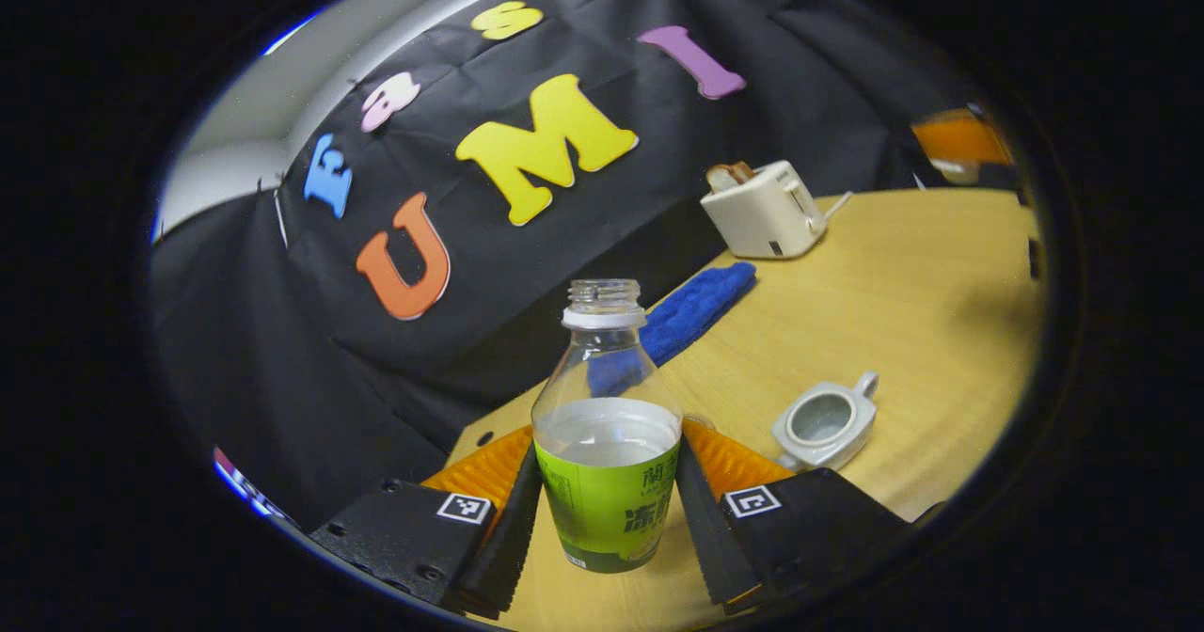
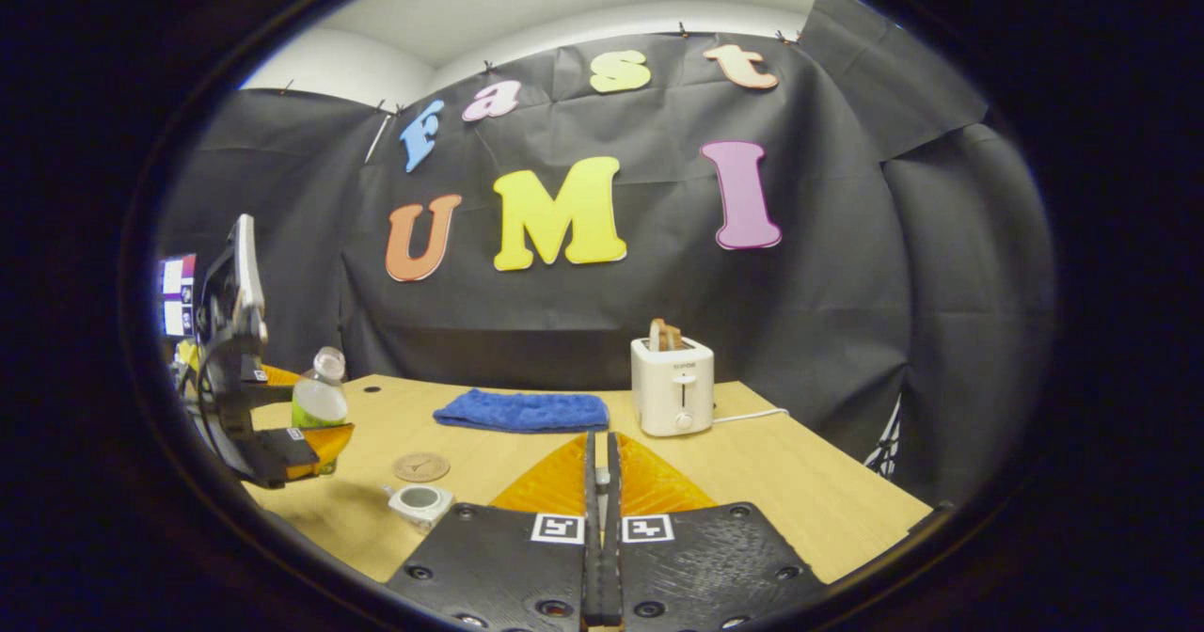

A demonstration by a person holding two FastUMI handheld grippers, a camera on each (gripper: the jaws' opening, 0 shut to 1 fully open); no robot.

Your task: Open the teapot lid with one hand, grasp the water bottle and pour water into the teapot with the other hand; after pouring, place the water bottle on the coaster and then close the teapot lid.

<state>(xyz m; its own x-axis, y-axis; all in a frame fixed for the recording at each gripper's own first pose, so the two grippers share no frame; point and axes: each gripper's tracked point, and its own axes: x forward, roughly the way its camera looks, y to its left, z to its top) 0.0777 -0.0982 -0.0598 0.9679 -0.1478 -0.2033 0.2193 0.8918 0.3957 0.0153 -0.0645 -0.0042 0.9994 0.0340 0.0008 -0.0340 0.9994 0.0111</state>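
Observation:
My left gripper [image 1: 607, 451] is shut on a clear, capless water bottle [image 1: 609, 510] with a green label, about half full. In the right gripper view that left gripper [image 2: 282, 449] holds the bottle [image 2: 318, 397] just above the table's left end, tipped slightly. The pale teapot [image 1: 824, 422] stands open with no lid, to the right of the bottle; it also shows as the teapot [image 2: 420, 500] near the table's front edge. A round cork coaster [image 2: 420, 466] lies just behind it. My right gripper [image 2: 599, 444] is shut, with a small pale piece, seemingly the lid's knob, pinched between its fingers.
A folded blue cloth [image 2: 522, 410] lies at the back of the wooden table [image 2: 800, 491]. A white toaster [image 2: 673, 386] with bread in it stands to the cloth's right, its cord trailing right. A screen [image 2: 177, 293] stands beyond the left end.

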